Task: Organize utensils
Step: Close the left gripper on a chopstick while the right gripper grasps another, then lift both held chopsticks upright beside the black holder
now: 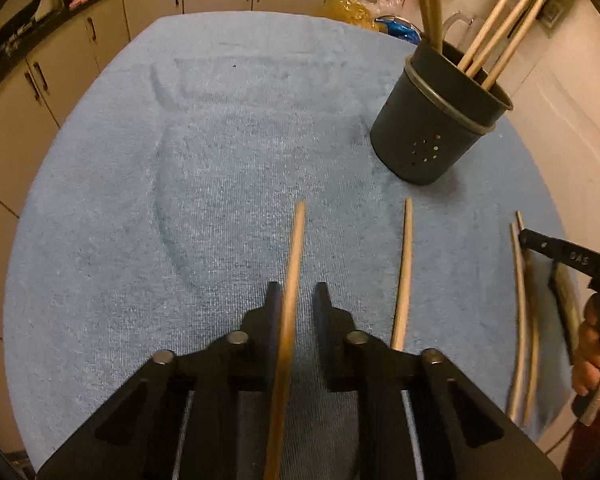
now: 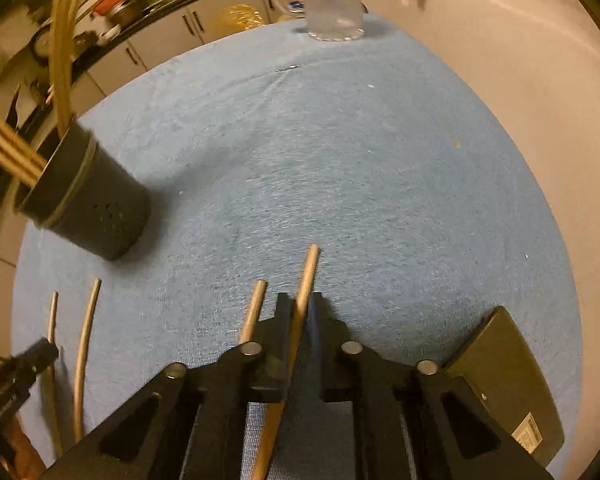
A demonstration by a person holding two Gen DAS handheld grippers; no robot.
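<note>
Two wooden chopsticks are in play here. The left gripper (image 1: 296, 300) has one chopstick (image 1: 294, 280) running up between its fingers, tip out over the blue towel (image 1: 140, 200); the stick lies against the left finger with a gap to the right one, but the jaws are about as closed as they get, so call it clamped on the stick. Over on the other side, the right gripper (image 2: 300, 308) is pinched tight on its own chopstick (image 2: 306, 280), pads close on both sides, tip pointing forward and slightly right.

Just left of that one in the right wrist view, a loose chopstick (image 2: 254, 312) lies on the towel, touching nothing but cloth as far as I can tell. Another loose stick (image 1: 404, 272) rests between the two grippers, seen from the left camera.

Beyond, the dark perforated utensil holder (image 1: 432, 128) stands on the towel, well apart from both grippers, several chopsticks (image 1: 496, 40) already leaning out of its rim. A clear glass mug (image 2: 332, 0) sits at the towel's far edge, a black flat box (image 2: 508, 376) at the near right corner, and kitchen cabinets (image 1: 148, 4) run behind
</note>
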